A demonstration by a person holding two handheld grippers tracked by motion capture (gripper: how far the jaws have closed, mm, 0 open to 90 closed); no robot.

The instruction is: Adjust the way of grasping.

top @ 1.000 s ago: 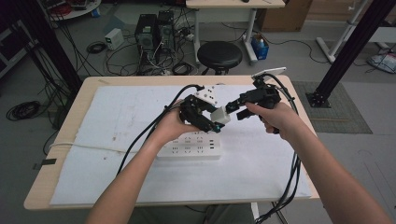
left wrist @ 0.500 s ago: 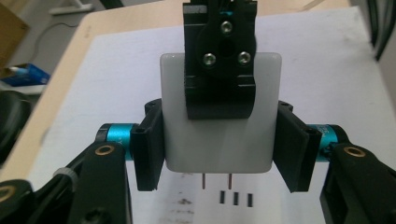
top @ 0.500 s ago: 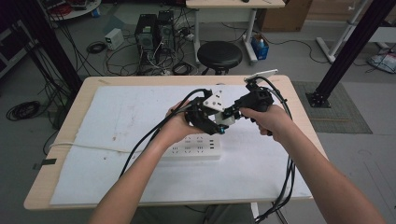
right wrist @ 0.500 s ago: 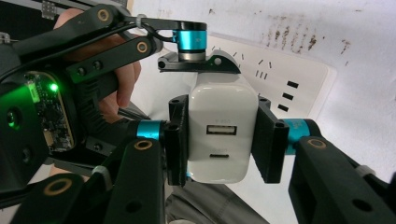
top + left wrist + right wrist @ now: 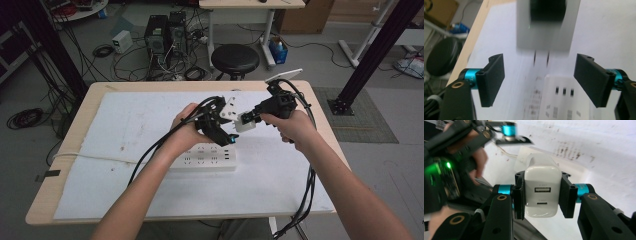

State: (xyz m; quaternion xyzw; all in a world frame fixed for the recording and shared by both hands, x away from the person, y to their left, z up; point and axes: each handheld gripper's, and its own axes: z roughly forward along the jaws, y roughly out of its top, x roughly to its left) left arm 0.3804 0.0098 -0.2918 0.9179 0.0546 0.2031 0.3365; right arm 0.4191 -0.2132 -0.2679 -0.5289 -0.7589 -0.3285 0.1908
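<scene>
1. The bench is a pale wooden top, most of it covered by a white sheet with faint dark smudges.
2. A white power strip lies flat on the sheet near the bench's middle, its cord running off toward the left edge.
3. The left gripper hangs above the power strip with its jaws spread wide and nothing between them.
4. The right gripper is clamped on a white charger, one black pad on each side.
5. The charger is held in the air just beside the left gripper, above the strip; the left gripper view shows its two prongs pointing down, clear of the sockets.
</scene>
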